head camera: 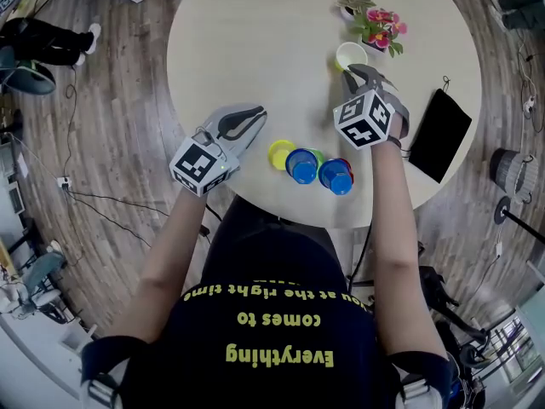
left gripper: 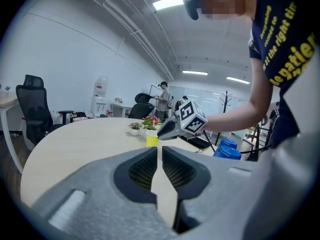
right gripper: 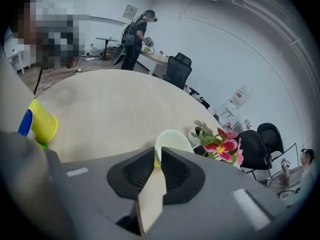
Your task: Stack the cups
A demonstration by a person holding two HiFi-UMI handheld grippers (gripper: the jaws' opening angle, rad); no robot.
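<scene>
Right tool (right gripper: 156, 152) is clenched on the near rim of an upright yellow cup (right gripper: 172, 140), a sliver of its wall showing in the narrow slit between the jaws. The left tool (left gripper: 160, 149) is closed on nothing, only bare desk visible through its slit, and it hangs over the near part of the round pale desk (head camera: 255, 41). The person's dark shirt (head camera: 281, 331) carries yellow print, upside down from above: "Everything comes to", then a line ending "at the right time", its start hidden by a fold. One black flat pouch (head camera: 439, 135) lies at the desk's right edge. Two small plants stand just beyond the held cup: pink flowers (head camera: 383, 25) and a green one in a white pot (head camera: 349, 7). Near the front edge sit the other cups, close together: one yellow cup on its side (head camera: 282, 153), two blue cups (head camera: 301, 165), a red cup (head camera: 345, 165) mostly hidden behind the right-hand blue one, and a green sliver (head camera: 317, 154) too covered to make out.
</scene>
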